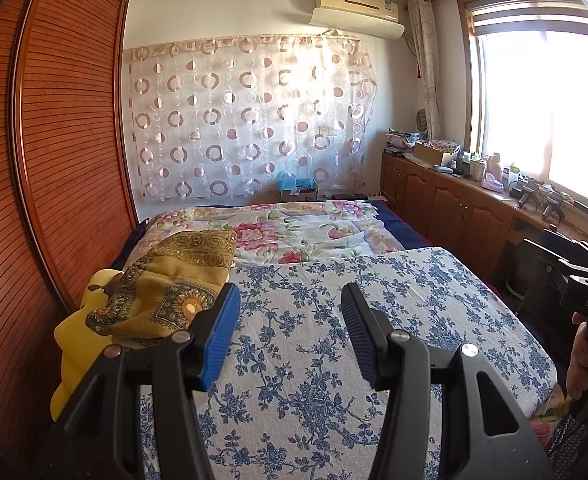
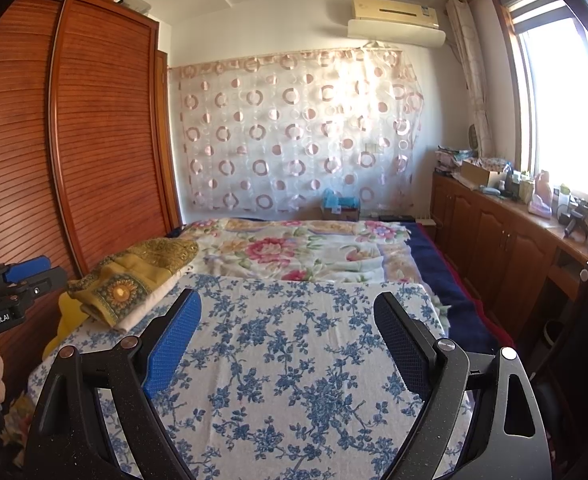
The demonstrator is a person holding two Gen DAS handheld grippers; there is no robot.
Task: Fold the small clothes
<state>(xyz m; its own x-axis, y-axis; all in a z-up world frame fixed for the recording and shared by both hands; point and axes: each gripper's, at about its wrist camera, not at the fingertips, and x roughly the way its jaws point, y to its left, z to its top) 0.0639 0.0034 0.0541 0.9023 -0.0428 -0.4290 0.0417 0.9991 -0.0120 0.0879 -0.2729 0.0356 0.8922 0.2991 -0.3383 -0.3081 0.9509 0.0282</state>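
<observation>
A mustard-gold patterned garment (image 1: pixel 166 292) lies in a loose heap at the left edge of the bed, on top of a plain yellow piece (image 1: pixel 74 344). It also shows in the right wrist view (image 2: pixel 134 280), over a cream layer. My left gripper (image 1: pixel 290 328) is open and empty, held above the blue-flowered white cloth (image 1: pixel 333 340), just right of the heap. My right gripper (image 2: pixel 286 340) is open and empty above the same cloth (image 2: pixel 294 360). Each gripper shows at the edge of the other's view, the right one (image 1: pixel 585 284) and the left one (image 2: pixel 18 280).
A red-brown slatted wardrobe (image 1: pixel 54 160) stands close along the bed's left side. A pink floral blanket (image 1: pixel 286 232) covers the far half of the bed. Wooden cabinets (image 1: pixel 453 204) with clutter run under the window on the right. A dark gap (image 2: pixel 533 340) separates bed and cabinets.
</observation>
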